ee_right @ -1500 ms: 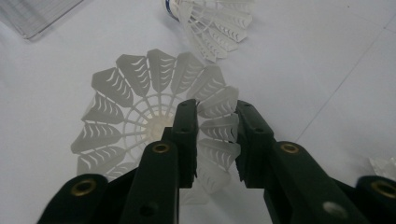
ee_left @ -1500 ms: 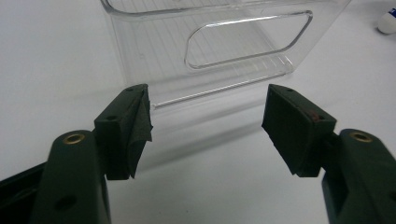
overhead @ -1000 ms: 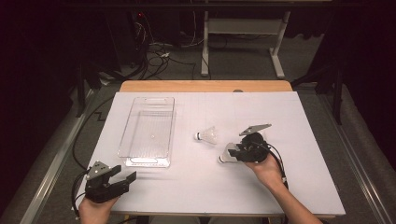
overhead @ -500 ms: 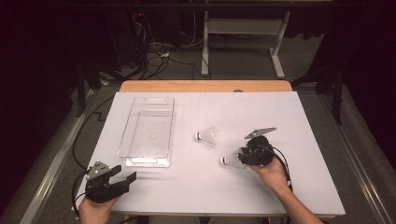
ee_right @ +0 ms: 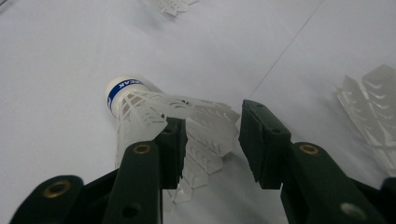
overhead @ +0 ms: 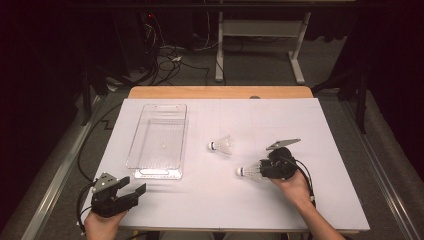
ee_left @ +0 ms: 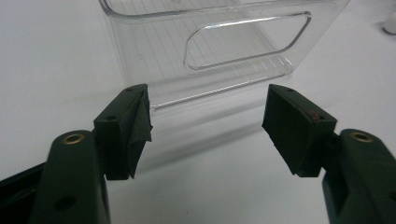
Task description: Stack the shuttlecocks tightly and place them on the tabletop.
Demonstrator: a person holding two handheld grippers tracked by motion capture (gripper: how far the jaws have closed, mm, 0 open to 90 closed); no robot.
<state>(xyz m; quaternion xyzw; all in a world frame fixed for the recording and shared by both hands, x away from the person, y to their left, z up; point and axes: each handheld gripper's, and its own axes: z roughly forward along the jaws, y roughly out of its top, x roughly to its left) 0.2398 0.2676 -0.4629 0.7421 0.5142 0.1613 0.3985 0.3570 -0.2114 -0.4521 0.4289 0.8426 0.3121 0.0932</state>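
A white shuttlecock [overhead: 249, 171] is seen lying on its side on the white table covering [overhead: 330, 130], right of centre and toward the near edge. Its long axis is roughly left-right in the high view, with the rounded cork at the left and the skirt at the right, inside the right gripper [overhead: 267, 169]. In the right gripper view the cork [ee_right: 122, 88] is seen to carry a blue band with white lettering, and the skirt [ee_right: 205, 122] is a moulded plastic lattice, thin and translucent.

The right gripper's jaws are set narrowly around the skirt's flared end; one jaw is against the lattice, while a gap is visible at the other, so a firm clamp cannot be told. The right hand [overhead: 290, 186] is placed behind the gripper, forearm entering from the bottom edge.

A second shuttlecock [overhead: 222, 145] is noted near the table's middle, well apart from the first, cork also leftward.

A clear, rigid rectangular plastic bin [overhead: 159, 140] with a slotted handle cut-out stands left of centre, long axis front-to-back.

The left gripper [overhead: 131, 190] is held low at the near left corner in the left hand [overhead: 102, 222], jaws spread wide and holding nothing, aimed at the bin's near end wall.
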